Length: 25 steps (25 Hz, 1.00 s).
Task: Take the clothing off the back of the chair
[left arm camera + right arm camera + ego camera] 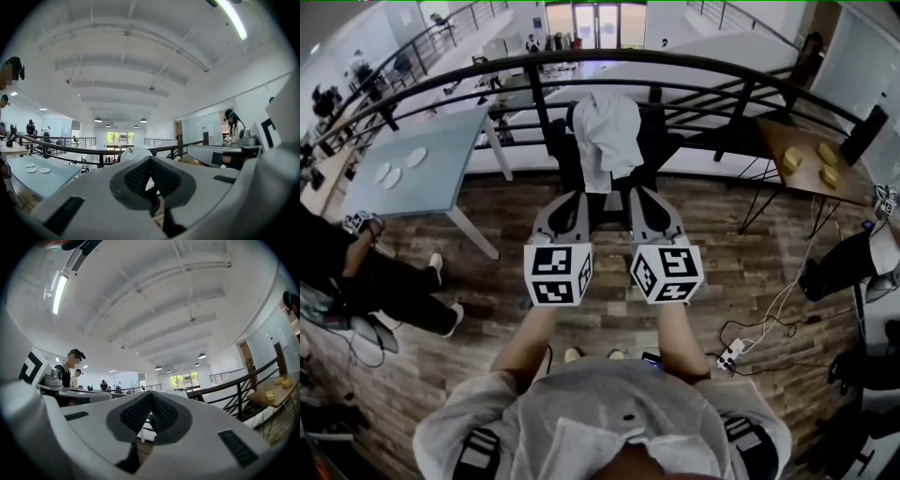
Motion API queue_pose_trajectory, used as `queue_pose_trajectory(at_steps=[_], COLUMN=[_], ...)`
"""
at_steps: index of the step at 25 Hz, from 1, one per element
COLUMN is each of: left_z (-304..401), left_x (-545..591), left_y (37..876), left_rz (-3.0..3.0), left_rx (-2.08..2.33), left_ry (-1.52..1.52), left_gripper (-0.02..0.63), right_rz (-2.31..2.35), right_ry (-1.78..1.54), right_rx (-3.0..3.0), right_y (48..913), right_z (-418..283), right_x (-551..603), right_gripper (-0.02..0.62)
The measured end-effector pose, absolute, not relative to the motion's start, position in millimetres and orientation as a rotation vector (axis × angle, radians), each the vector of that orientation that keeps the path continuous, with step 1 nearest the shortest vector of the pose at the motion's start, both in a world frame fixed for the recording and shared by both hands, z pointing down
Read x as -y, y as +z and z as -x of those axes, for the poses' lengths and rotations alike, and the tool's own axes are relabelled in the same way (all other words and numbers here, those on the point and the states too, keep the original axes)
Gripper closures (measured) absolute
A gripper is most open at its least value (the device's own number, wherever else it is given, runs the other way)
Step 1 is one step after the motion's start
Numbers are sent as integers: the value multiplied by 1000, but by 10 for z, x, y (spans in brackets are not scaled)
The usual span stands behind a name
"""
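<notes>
A white piece of clothing (606,134) hangs over the back of a dark chair (567,161) that stands in front of the railing. Both grippers are held level side by side, short of the chair and pointing at it. My left gripper (579,199) is shut with nothing between its pads, and the clothing (134,153) shows just above its tips. My right gripper (641,197) is also shut and empty; its pads (159,412) meet in a closed wedge. Neither gripper touches the clothing.
A black railing (694,67) runs behind the chair. A pale blue table (431,164) with small white plates stands at left. A wooden table (802,161) with yellow items stands at right. Cables and a power strip (731,354) lie on the floor. A person's leg (403,286) reaches in from the left.
</notes>
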<state>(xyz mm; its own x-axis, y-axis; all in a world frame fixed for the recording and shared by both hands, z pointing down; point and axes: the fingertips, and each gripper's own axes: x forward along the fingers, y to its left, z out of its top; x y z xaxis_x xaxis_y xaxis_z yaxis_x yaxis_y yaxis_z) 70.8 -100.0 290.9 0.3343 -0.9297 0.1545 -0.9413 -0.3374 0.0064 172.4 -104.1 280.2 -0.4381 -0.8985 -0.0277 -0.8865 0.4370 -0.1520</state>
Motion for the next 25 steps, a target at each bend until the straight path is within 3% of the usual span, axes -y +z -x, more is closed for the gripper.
queue_pose_trajectory(at_steps=[11,15,25], left_z=[-648,-876,-530], left_x=[1668,1532,1736], left_y=[2395,2396,2480], left_rz=[-2464,-2471,-2439], left_rx=[1813,1818,1826], left_ry=[119,107,53], left_gripper=[594,595,594], right_rz=[1648,1645,1666], right_ry=[-82,-30,-14], right_rx=[-2568,-2572,-2574], right_y=[2227,2184,2273], right_z=[-1420,-1627,-1497], right_x=[1665,1517,1721], right_gripper=[580,580,580])
